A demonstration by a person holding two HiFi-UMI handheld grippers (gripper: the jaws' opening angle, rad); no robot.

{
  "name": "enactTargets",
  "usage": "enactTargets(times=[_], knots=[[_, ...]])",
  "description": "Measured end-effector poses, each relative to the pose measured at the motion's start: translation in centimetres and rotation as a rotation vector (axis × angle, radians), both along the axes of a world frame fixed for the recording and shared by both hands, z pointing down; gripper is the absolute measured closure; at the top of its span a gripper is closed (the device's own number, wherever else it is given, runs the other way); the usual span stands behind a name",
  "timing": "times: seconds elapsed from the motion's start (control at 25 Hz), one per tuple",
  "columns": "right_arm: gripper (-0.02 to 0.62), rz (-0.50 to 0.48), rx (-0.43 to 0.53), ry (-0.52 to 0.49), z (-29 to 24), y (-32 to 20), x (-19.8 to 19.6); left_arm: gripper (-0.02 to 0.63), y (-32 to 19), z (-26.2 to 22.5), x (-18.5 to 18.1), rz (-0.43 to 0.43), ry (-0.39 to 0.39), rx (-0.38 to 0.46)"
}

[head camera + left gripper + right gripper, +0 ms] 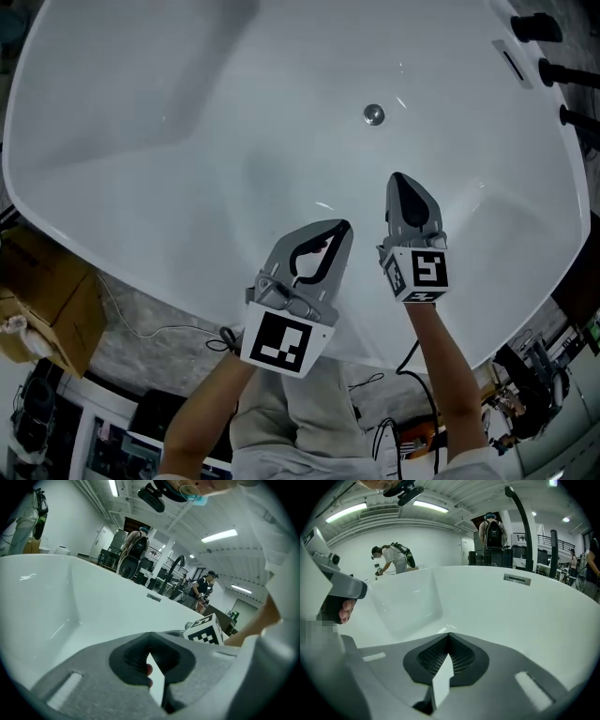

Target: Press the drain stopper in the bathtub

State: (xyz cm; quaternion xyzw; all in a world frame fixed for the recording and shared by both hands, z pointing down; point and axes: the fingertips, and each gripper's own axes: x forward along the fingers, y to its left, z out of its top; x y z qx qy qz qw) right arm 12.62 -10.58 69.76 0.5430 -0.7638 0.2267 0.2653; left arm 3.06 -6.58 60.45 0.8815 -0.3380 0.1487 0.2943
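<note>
Jaws of the left gripper [339, 228] and right gripper [399, 178] meet at their tips, empty. Beyond them, well apart, a small round chrome drain stopper [374, 114] sits in the glossy white bathtub [187, 112].

The left gripper [339, 228] tilts forward and to the right, its fingers [93, 677] closed tip to tip with nothing between them. The right gripper [397, 178], just beside it, points straight ahead with its tips slightly farther forward; its fingers [525, 667] also meet, empty. The bare left forearm [202, 412] angles inward, while the right forearm [452, 375] runs nearly straight.
</note>
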Motion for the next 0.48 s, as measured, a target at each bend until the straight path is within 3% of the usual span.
enactTargets(times=[0.48], knots=[[0.595,-0.006,-0.054,0.053,13.3,-4.0,3.2,0.601,-2.7,8.5,3.0,0.079,-0.031,0.008]])
